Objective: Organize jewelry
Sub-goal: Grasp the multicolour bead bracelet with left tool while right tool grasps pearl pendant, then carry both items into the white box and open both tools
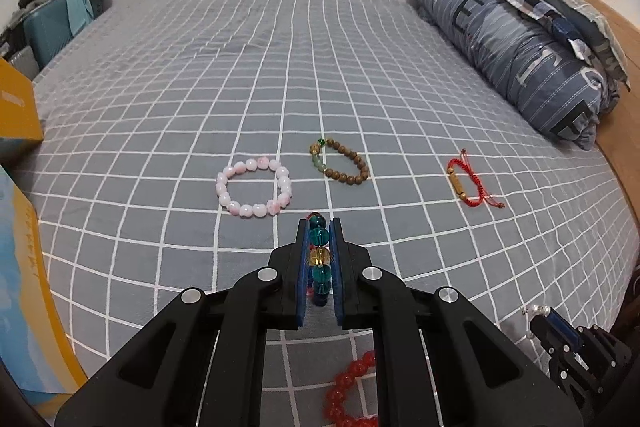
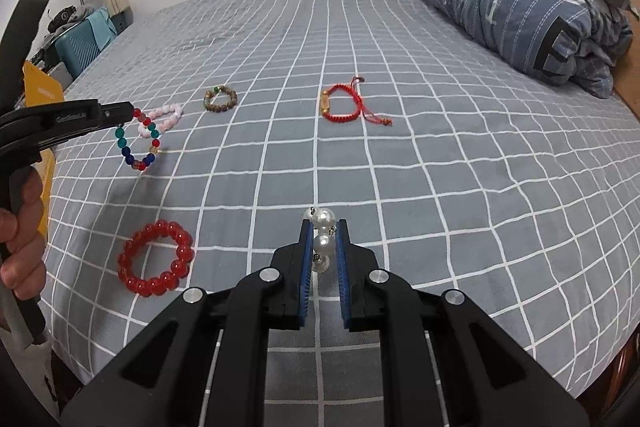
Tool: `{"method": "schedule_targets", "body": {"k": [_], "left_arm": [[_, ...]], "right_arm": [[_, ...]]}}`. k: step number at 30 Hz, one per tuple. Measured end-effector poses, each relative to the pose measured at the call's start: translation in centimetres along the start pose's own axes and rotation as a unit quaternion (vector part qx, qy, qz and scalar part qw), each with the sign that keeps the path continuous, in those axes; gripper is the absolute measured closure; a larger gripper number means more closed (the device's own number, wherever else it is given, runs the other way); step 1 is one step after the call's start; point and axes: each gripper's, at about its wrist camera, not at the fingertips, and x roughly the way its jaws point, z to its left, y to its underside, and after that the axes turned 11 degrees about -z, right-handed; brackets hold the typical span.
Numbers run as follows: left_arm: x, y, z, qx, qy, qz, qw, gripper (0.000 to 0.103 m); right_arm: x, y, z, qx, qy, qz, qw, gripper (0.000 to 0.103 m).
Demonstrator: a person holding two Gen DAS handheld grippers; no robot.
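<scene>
My left gripper is shut on a multicoloured bead bracelet and holds it above the bed; in the right wrist view the bracelet hangs from that gripper. My right gripper is shut on a white pearl bracelet. On the bed lie a pink bead bracelet, a brown wooden bead bracelet, a red cord bracelet and a red bead bracelet.
The grey checked bedsheet covers the bed. A folded blue duvet and pillows lie at the right. A yellow box stands at the left edge. A teal case sits beyond the bed's far left.
</scene>
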Motion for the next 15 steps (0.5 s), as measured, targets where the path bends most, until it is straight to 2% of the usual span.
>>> {"method": "schedule_targets", "body": {"k": [15], "left_arm": [[-5.1,-0.1,-1.6,0.029,-0.029,-0.084,0.9956,0.094]], "right_arm": [[-1.1,-0.3,0.2,-0.004,0.011,-0.036,0.999,0.092]]}}
